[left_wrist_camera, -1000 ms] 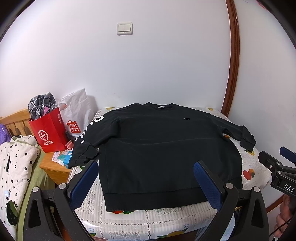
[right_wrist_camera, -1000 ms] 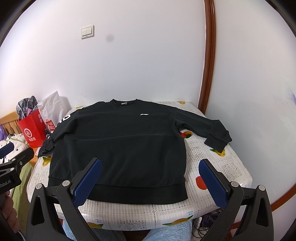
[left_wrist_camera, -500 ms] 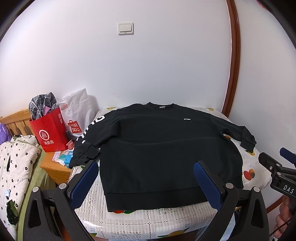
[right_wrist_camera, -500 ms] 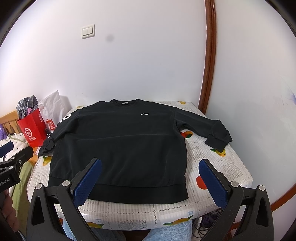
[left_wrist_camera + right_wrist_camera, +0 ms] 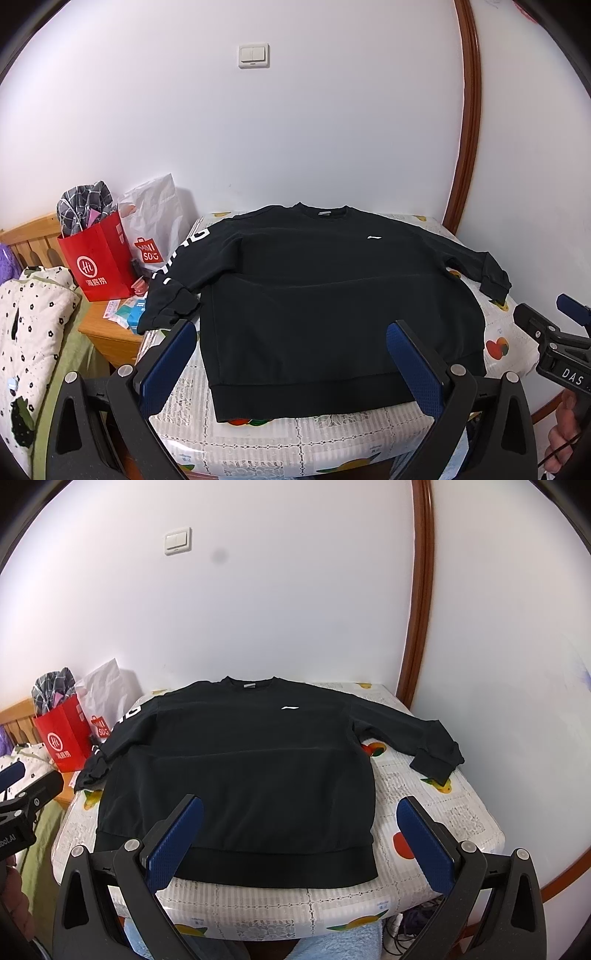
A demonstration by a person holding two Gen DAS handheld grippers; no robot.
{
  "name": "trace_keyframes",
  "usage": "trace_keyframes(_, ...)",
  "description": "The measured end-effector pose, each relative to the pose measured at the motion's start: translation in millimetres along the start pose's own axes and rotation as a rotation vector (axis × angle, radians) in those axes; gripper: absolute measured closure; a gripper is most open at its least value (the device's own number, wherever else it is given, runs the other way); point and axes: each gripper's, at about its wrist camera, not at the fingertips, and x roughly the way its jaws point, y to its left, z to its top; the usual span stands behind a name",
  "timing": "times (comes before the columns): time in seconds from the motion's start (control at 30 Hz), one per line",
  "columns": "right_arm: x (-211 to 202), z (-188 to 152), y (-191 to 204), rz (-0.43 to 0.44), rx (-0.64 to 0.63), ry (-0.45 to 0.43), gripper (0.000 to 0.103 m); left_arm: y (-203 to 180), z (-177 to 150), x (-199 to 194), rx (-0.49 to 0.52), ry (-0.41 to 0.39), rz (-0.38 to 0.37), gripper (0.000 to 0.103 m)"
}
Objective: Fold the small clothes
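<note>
Both claws gape wide with nothing between the pads, held short of the table's near edge; left gripper (image 5: 290, 363), right gripper (image 5: 299, 843).
I see the black sweatshirt (image 5: 240, 771) spread flat on the fruit-print table (image 5: 454, 812), hem nearest me, collar toward the wall; bare cloth shows to the right, where one cuff lies near the edge; my left view adds the red bag (image 5: 98, 262) and the other sleeve hanging off the table's side.
</note>
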Motion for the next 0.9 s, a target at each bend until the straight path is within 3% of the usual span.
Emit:
trace_keyframes(0.5, 11.7, 14.9, 19.6, 0.041, -0.033, -0.018, 0.000, 18.5, 6.3, 21.4, -0.010, -0.023, -0.022, 0.000)
trace_keyframes(0.7, 40.0, 16.9, 28.6, 0.081, -0.034, 0.014, 0.000, 39.3, -0.2, 61.7, -0.048, 0.042, -0.045, 0.000)
trace_keyframes(0.9, 73.4, 15.9, 37.5, 0.097, -0.043, 0.040, 0.000, 77.5, -13.9, 113.0, -0.117, 0.122, 0.003, 0.000)
